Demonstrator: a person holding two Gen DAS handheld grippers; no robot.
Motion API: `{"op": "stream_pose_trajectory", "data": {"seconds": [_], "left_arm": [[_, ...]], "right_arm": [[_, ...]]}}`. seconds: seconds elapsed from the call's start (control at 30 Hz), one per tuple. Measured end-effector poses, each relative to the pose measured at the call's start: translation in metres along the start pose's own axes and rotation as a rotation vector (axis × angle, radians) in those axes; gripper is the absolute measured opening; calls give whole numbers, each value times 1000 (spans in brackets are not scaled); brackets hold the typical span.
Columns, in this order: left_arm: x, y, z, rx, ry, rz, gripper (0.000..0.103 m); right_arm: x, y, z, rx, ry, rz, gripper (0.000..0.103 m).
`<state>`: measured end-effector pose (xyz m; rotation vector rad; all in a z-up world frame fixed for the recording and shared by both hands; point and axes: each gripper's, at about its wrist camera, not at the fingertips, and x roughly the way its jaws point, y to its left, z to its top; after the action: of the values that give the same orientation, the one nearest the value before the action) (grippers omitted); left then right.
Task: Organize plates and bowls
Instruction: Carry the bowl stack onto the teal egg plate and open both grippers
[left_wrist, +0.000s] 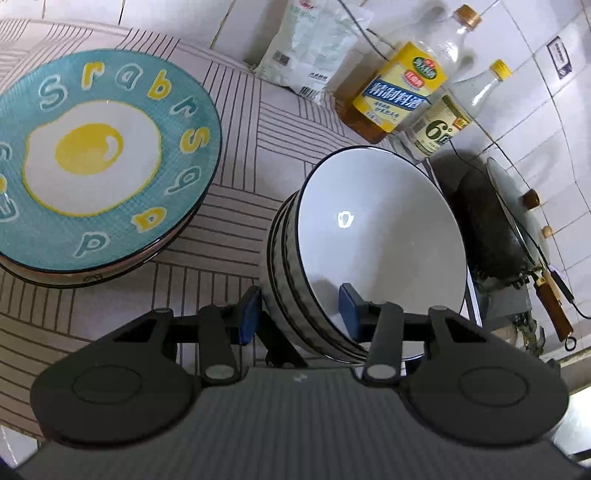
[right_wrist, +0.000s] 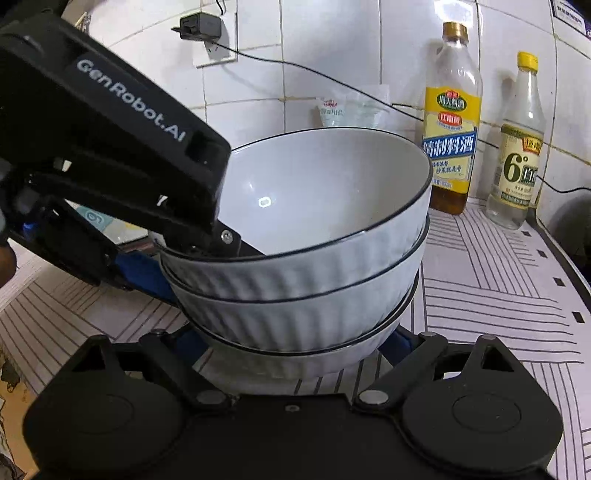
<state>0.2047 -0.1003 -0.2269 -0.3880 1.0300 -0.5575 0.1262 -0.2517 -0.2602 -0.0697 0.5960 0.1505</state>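
A stack of three white ribbed bowls with dark rims (left_wrist: 380, 236) stands on the striped counter; it also shows in the right wrist view (right_wrist: 314, 258). My left gripper (left_wrist: 301, 310) straddles the stack's near rim, one blue pad outside and one inside the top bowl, with a gap to the wall. In the right wrist view the left gripper (right_wrist: 207, 254) reaches over the left rim. My right gripper (right_wrist: 295, 343) is open, its blue fingers either side of the bottom bowl. A teal fried-egg plate (left_wrist: 99, 162) tops a plate stack at left.
Against the tiled wall stand a yellow-labelled cooking wine bottle (right_wrist: 452, 122), a vinegar bottle (right_wrist: 517, 147) and a white bag (left_wrist: 306, 48). A dark wok with a glass lid and wooden handle (left_wrist: 513, 236) sits right of the bowls. A cable runs along the wall.
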Motion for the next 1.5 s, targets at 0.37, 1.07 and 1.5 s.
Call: {"op": "stream_pose_trajectory", "data": {"seconds": [0.37,1.07,1.5], "left_arm": [[-81,-21,8,36,4,21,43],[-158,47,57,-8,-52,129,45],[-114,95,107,96,13,147,46]], "right_arm": [[-56,24,35,-31,-89,61,95],[-13,112,94,-133,-131,241,95],[67,132,102,-182,-82,220,95]]}}
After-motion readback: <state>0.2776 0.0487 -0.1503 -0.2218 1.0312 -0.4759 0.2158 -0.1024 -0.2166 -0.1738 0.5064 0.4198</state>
